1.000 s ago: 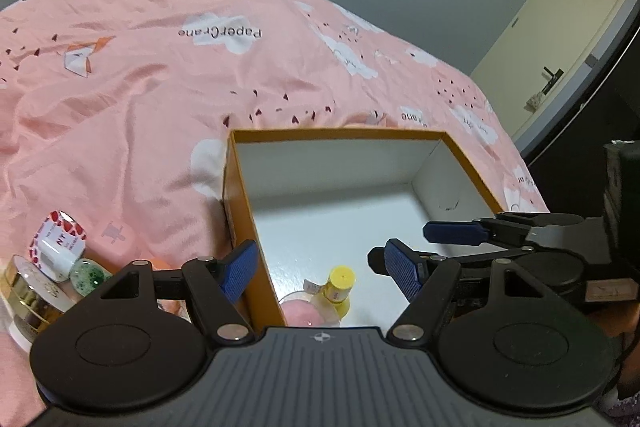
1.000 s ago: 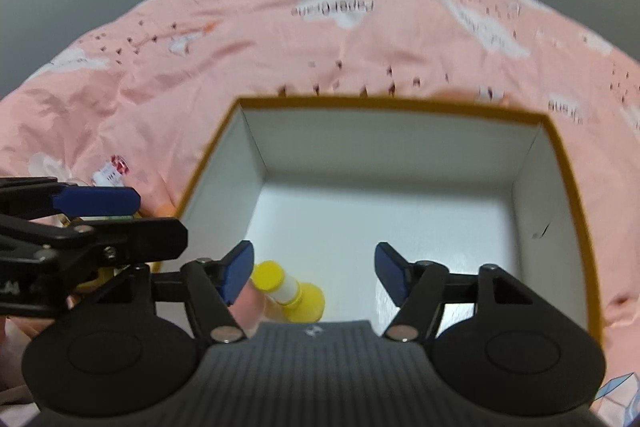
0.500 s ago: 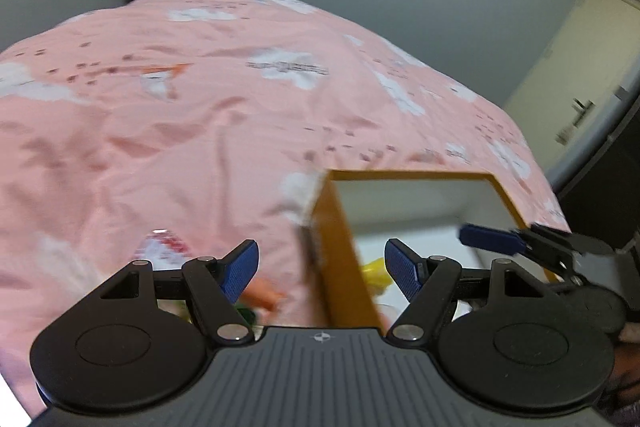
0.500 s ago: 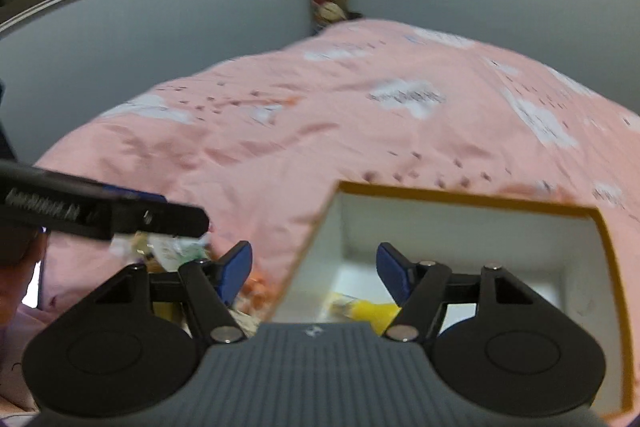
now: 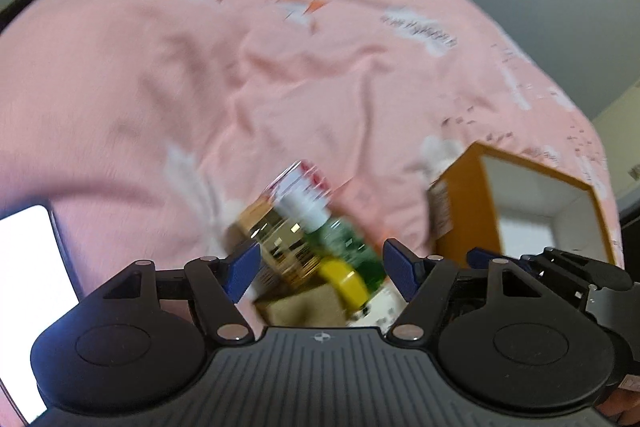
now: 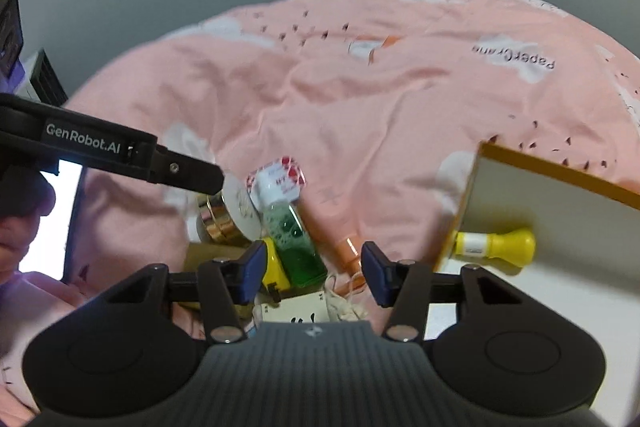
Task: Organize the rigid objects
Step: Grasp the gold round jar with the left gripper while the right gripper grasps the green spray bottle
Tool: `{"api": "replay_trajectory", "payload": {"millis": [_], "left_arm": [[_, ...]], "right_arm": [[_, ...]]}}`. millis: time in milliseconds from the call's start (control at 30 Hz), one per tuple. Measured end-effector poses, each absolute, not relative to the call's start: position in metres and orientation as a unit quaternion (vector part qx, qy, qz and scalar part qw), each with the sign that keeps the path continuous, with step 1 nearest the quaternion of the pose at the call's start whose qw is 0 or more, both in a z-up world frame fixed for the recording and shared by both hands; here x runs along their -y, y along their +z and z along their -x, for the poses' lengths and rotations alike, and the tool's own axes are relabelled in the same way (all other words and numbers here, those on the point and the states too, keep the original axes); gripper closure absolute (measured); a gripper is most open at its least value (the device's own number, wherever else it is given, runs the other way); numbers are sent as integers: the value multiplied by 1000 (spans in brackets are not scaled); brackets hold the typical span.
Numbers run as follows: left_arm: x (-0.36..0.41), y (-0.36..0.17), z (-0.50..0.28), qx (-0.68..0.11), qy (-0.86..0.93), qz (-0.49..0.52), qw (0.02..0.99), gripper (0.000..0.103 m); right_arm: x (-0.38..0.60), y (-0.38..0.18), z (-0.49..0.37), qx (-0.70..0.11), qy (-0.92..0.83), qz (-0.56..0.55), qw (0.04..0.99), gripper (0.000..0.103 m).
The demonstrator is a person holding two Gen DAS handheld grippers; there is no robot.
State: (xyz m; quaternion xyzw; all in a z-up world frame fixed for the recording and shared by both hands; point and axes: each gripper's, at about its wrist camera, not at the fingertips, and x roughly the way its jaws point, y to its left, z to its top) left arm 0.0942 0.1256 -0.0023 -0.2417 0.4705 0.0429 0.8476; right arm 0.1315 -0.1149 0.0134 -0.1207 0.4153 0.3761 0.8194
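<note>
A small clear bottle with green liquid and a white cap (image 6: pixel 294 227) is seen lying on the pink bed cover with white clouds (image 6: pixel 360 99). Bubbles are seen inside it, and its cap points away from the camera. A round gold tin with a white lid (image 6: pixel 228 215) lies just to its left, touching or almost touching it. A small yellow thing (image 6: pixel 276 267) sits by the bottle's near end, and a thin orange tube (image 6: pixel 348 251) lies just to the right. A white card with string (image 6: pixel 304 307) is seen below them.

The orange cardboard box with white inside (image 6: pixel 560 167) stands to the right of this pile. A yellow plastic bottle (image 6: pixel 496 247) lies on its side in it.

The right tool (image 6: pixel 314 267) is held wide apart over the green bottle's near end, and nothing is gripped. In the left wrist view, which is blurred, the left tool (image 5: pixel 320 267) is also spread apart, with the same green bottle (image 5: pixel 348 247) and gold tin (image 5: pixel 276 239) between its blue fingers (image 5: pixel 242 269), but not squeezed.
</note>
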Motion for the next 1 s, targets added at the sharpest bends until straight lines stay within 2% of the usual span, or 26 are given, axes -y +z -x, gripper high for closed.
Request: {"api": "replay_trajectory", "payload": {"millis": [100,300,367,467,533,633,1000], "left_arm": [[-129,-13,-95,-485,60,251,836,21],[-133,-29,-104,-491,99,264,824,21],[-130,-32,-109,-488,108,260,826,24],[-127,-37,-118,-494,116,245,826,33],[-126,-42,-124,-499,116,239,825,47],[-125,-45,-128,-503,112,231,825,54],[-125,-48,-137,-493,84,212,840,56]], "right_arm": [[102,3,-134,-421,376,132,815,56],[88,-12,-145,-432,374,138,809,58],[85,-16,-148,-436,371,143,807,60],[79,-21,-153,-440,373,147,803,65],[75,-24,-156,-443,377,150,799,67],[67,-29,-160,-447,384,155,793,68],[36,-43,-172,-469,412,166,763,67]]}}
